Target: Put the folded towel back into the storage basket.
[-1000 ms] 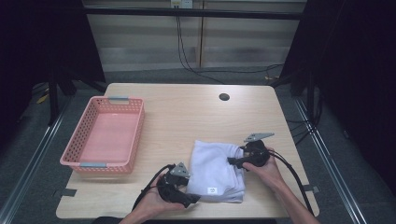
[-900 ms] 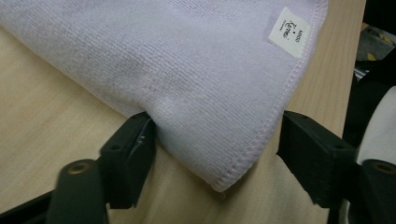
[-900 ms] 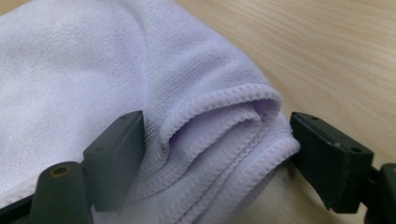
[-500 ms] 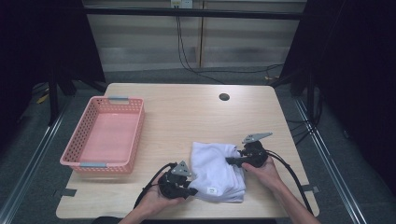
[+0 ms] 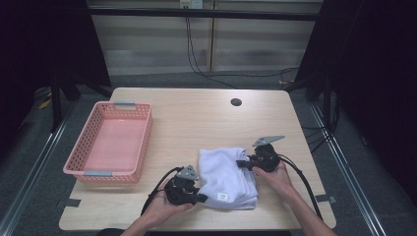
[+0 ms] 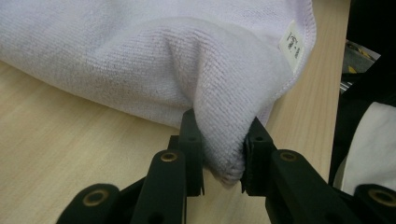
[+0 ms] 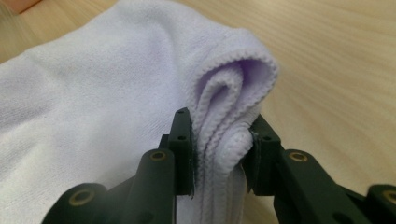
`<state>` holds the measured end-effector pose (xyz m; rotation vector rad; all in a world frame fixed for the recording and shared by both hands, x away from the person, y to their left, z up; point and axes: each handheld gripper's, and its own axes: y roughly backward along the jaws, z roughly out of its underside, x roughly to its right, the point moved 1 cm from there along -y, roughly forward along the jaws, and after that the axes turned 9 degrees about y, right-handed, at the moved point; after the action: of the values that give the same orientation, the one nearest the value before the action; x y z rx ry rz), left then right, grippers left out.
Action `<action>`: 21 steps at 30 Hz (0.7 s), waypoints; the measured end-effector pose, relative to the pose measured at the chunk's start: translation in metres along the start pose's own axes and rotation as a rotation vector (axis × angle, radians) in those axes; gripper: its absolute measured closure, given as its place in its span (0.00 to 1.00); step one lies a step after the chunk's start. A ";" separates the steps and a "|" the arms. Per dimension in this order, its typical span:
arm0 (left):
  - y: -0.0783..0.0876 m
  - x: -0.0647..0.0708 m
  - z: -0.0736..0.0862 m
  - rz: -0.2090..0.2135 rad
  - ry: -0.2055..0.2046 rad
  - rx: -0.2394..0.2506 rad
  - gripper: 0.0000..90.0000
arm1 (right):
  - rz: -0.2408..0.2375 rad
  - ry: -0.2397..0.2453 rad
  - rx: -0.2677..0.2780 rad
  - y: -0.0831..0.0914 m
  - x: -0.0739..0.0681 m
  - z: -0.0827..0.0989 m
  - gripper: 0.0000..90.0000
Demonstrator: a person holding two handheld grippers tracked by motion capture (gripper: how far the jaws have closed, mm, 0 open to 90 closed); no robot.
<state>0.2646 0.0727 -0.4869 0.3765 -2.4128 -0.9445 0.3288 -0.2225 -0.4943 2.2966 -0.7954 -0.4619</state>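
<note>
A folded pale lilac towel (image 5: pixel 226 172) lies near the front edge of the wooden table (image 5: pixel 196 118). My left gripper (image 5: pixel 199 197) pinches its near left corner; the jaws have just been closing and now press on a bunched fold of the towel (image 6: pixel 219 116), with a white label (image 6: pixel 292 44) close by. At the right side, my right gripper (image 5: pixel 241 164) has just been closing too, and its pads squeeze the rolled layered edge of the towel (image 7: pixel 224 121).
A pink plastic basket (image 5: pixel 110 142) stands at the table's left side with nothing in it. A dark round hole (image 5: pixel 236 102) sits in the tabletop towards the back. Black cables trail from both grippers over the front edge.
Both grippers' jaws have closed on the towel's edges. The towel has bunched slightly between them. Neither hand has shifted much.
</note>
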 end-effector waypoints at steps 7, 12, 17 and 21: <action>0.018 -0.001 -0.008 0.014 0.019 0.049 0.83 | -0.019 0.004 0.039 0.012 0.002 -0.014 0.77; 0.031 -0.008 -0.009 0.031 0.038 0.090 0.83 | -0.040 -0.005 0.077 0.015 0.004 -0.023 0.77; 0.045 -0.014 -0.009 0.025 0.048 0.113 0.83 | -0.047 0.017 0.103 0.014 0.001 -0.037 0.77; 0.057 -0.018 -0.010 0.013 0.052 0.145 0.83 | -0.065 0.025 0.134 0.014 0.001 -0.051 0.77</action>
<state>0.2810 0.1160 -0.4480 0.4314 -2.4400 -0.7475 0.3495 -0.2074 -0.4476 2.4536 -0.7618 -0.4200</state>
